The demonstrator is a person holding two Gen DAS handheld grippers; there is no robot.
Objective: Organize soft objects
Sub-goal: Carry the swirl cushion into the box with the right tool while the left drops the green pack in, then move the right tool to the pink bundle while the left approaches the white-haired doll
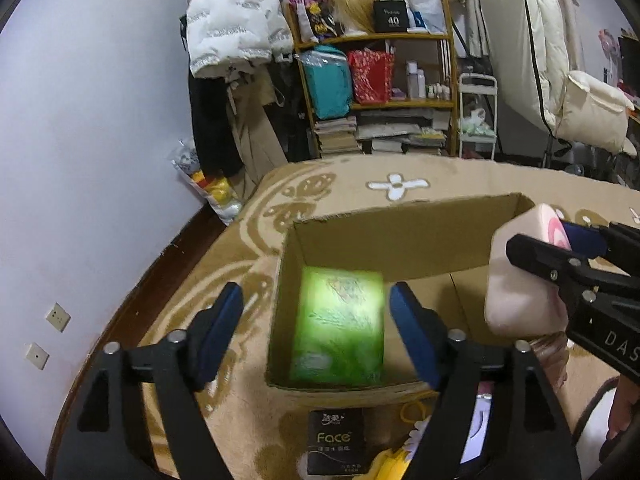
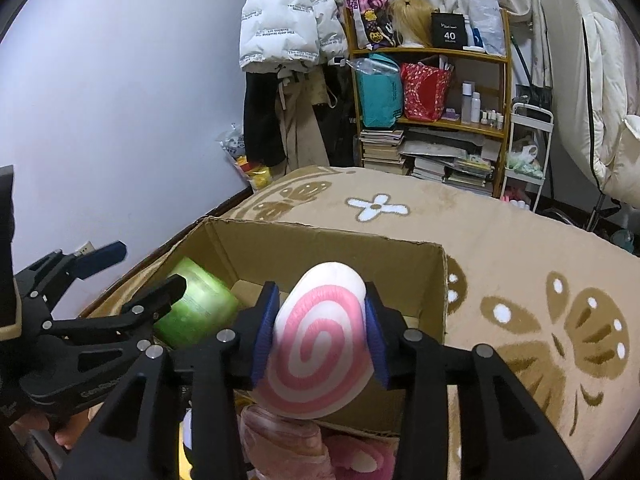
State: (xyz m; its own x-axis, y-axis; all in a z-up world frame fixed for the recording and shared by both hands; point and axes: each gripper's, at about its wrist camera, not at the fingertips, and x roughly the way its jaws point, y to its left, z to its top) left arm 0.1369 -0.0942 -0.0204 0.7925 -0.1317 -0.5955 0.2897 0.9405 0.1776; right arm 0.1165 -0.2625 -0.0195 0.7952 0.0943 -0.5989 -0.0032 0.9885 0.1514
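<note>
An open cardboard box (image 1: 400, 236) (image 2: 320, 240) sits on a tan patterned rug. A green tissue pack (image 1: 338, 328) (image 2: 196, 308) lies inside it at the left. My left gripper (image 1: 316, 320) is open and empty, its jaws spread either side of the green pack, above the box. My right gripper (image 2: 320, 332) is shut on a white plush roll with a pink swirl (image 2: 320, 344) (image 1: 520, 280), held over the box's near right side. In the left wrist view the right gripper (image 1: 560, 256) comes in from the right.
A black "Face" tissue pack (image 1: 336, 446) and yellow items (image 1: 390, 466) lie on the rug in front of the box. Pink plush things (image 2: 320, 448) lie below my right gripper. A cluttered shelf (image 1: 376, 80), hanging coats and a white cart stand behind the rug.
</note>
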